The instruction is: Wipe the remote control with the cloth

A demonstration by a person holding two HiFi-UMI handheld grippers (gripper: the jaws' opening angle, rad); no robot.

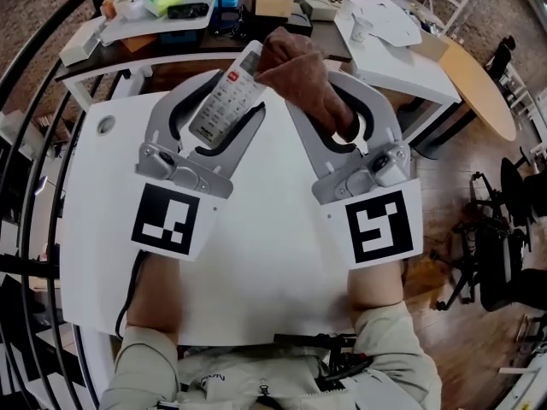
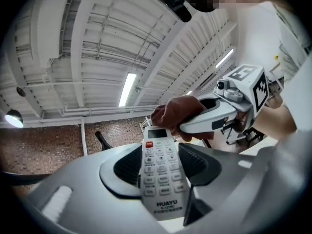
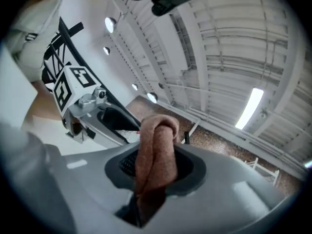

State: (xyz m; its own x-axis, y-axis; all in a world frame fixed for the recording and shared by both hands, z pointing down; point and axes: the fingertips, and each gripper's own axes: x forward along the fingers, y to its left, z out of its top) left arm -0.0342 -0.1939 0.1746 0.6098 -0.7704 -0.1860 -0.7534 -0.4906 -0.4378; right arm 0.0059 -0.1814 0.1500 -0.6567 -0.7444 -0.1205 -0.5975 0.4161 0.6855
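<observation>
**Head view: cloth at the far end of the clamped remote control**

The left gripper has its jaws partly apart and closed on the remote control. Its pads press on the remote's two long sides. The remote lies lengthwise between the jaws with its button face turned up toward the person. The end with the small display sticks out past the fingertips, and the printed lower end sits deep between the jaws near the gripper's body.

The right gripper has its jaws drawn close together on the brown cloth. The cloth is bunched into a thick folded roll that fills the gap between the pads and bulges out beyond the tips.

The two grippers sit side by side and angle inward, so their tips nearly meet. From the left gripper, the cloth is just ahead of the jaws and a little to the right, and it lies against the display end of the remote. From the right gripper, the remote is just to the left of the tips. Only a sliver of it shows past the cloth in the right gripper view.

Both grippers are held up over a white table.
</observation>
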